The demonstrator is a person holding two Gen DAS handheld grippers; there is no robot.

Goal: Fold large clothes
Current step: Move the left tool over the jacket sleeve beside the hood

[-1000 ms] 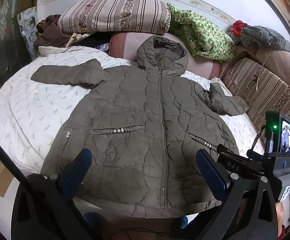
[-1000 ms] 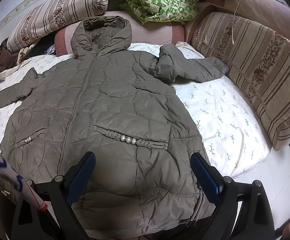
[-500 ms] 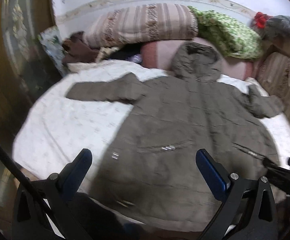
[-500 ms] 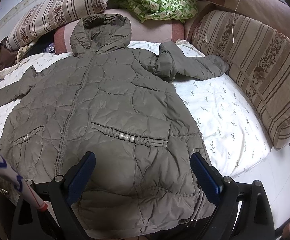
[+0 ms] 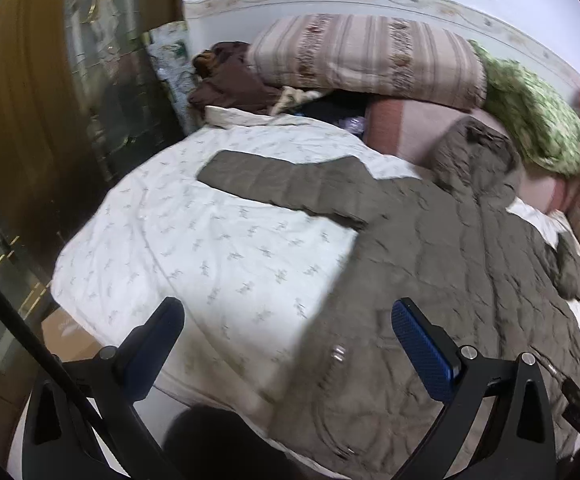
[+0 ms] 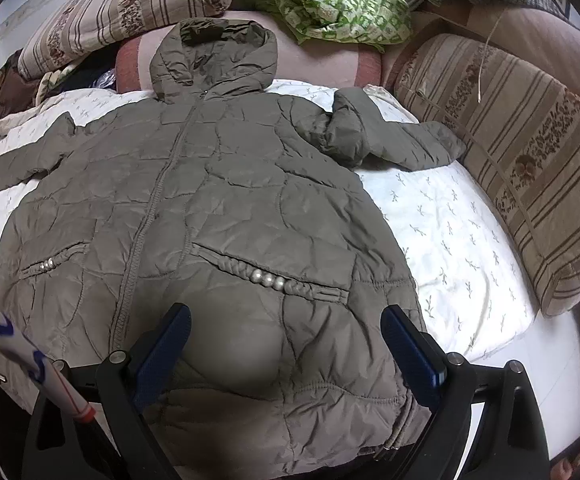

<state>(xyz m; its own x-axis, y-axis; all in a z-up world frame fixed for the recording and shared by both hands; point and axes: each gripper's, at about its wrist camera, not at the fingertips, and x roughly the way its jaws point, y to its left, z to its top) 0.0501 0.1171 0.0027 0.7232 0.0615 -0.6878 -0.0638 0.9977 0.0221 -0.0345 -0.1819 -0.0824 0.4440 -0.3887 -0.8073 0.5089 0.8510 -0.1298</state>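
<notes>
The folding has not begun, as far as can be judged: the jacket (image 6: 194, 216) lies spread flat, front up and zipped, on the bed (image 6: 450, 240), with both sleeves out to the sides and no part turned over. Everything is left to do: sleeves in, sides in, then the length doubled.

Its long axis runs from the foot edge of the bed to the head edge. The hem lies at the foot edge, nearest the cameras, and the hood (image 6: 214, 56) points toward the head edge, resting up against the pink bolster (image 6: 330, 64) below the striped pillow (image 6: 130, 8). One sleeve (image 5: 282, 184) stretches straight toward the left edge of the bed; the other sleeve (image 6: 390, 140) is bent and bunched, its cuff near the striped cushion (image 6: 522, 168) along the right edge.

The left gripper (image 5: 286, 344) hangs over the foot edge at the jacket's left hem corner, jaws wide apart and holding nothing. The right gripper (image 6: 286, 348) hovers over the hem below the beaded pocket (image 6: 270, 278), jaws likewise wide apart and empty
</notes>
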